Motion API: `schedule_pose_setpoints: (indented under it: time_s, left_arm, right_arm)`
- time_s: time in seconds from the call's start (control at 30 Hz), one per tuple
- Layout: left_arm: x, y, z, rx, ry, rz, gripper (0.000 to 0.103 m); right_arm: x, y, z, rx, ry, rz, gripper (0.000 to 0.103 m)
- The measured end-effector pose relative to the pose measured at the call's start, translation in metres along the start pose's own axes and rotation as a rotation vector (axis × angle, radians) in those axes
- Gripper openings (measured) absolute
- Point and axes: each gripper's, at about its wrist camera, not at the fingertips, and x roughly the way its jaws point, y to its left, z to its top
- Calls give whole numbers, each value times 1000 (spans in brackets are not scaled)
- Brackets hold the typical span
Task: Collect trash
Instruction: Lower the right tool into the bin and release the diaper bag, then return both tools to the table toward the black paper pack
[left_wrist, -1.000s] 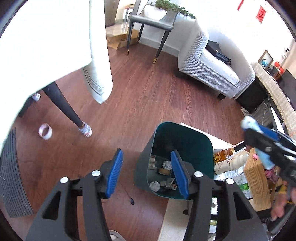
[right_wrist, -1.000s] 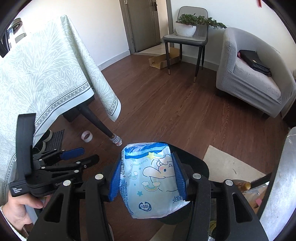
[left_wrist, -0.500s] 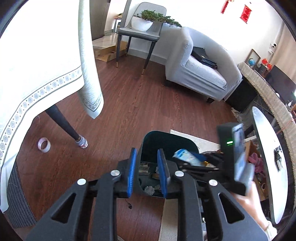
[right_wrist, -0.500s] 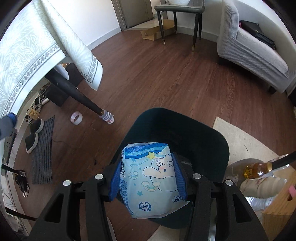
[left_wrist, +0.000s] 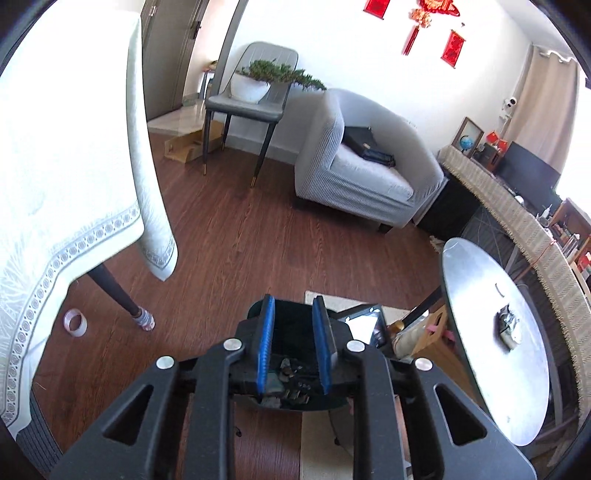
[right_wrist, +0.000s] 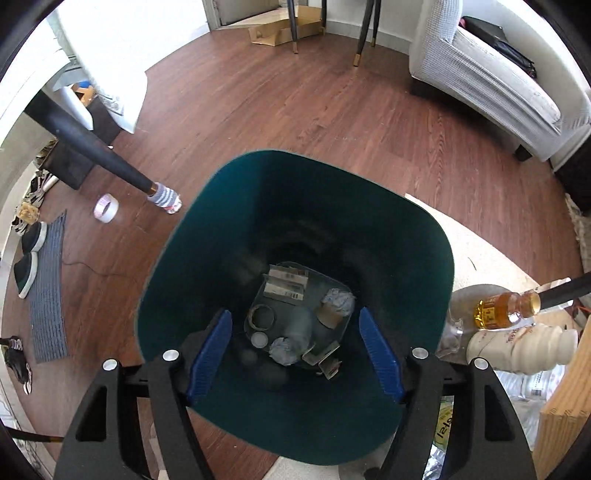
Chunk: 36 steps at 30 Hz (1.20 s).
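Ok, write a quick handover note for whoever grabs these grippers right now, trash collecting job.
Right gripper: open, empty, hovering over the green bin.
Left gripper: jaws narrowed, low over the bin; I cannot tell whether it grips anything.
Done: paper scraps and crumpled wads lie in the bin's bottom.
Left, probably: tape roll on the floor by the table leg; amber bottle and white bottle beside the bin, if they count as trash.
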Motion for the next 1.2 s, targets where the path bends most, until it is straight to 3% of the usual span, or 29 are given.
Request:
schedule_pose_setpoints:
  time_s: [0.37,0.53,0.67,0.9,1.2]
  left_arm:
    - [-56,-34,21,19,-180,-29,23]
    - [-67,-49,25,12,-236,-69,31]
    - [-78,-73,26,47,-288,-101,44]
    - [-70,-117,24,92,-294,-146,53]
    - [-41,-175,12,156,-245,-176,65]
  right_arm:
    - [-87,19,17,-37,-161,167,72]
    - [-145,30,19,-94,-261,173,66]
    - [-195,21,16,-126,-348,167,62]
    - [-258,-45,1,-60,-446,101,54]
    - [-286,-152,-25,76,-478,12,45]
